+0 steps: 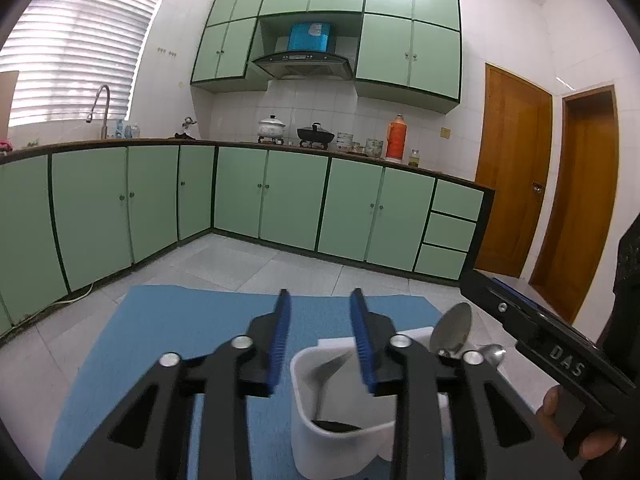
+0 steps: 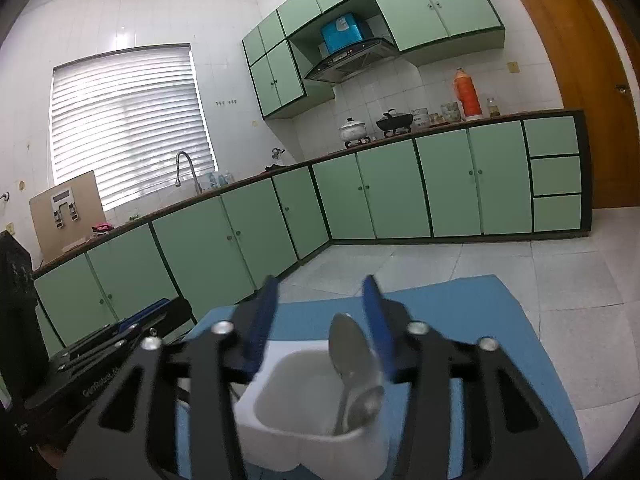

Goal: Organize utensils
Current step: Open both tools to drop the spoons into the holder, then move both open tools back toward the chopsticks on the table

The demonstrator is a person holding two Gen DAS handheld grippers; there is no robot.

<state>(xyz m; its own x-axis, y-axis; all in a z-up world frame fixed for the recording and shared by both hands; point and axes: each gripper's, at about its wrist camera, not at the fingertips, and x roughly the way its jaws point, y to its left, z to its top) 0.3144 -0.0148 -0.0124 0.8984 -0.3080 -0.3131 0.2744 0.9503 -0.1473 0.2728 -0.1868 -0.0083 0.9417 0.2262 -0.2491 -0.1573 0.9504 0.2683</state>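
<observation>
Spoons (image 2: 354,364) upright in white holder (image 2: 280,384) — under right claw (image 2: 320,320), spread wide; left claw (image 1: 320,336) wide too.

Kitchen, L-shaped run of pale green base cabinets (image 1: 240,196) under a dark wood-edged table (image 2: 400,134). On it: white lidded pot (image 1: 272,126), black wok (image 1: 316,133), stacked bowls (image 1: 345,141), orange thermos (image 1: 396,137). Matching wall cabinets (image 1: 408,48) flank a range hood (image 1: 303,65) topped by a blue box (image 1: 311,37). Gooseneck faucet (image 2: 187,168) below the blinds (image 2: 128,124); brown doors (image 1: 512,172); blue mat (image 1: 192,320) on tiled floor (image 2: 580,272).
</observation>
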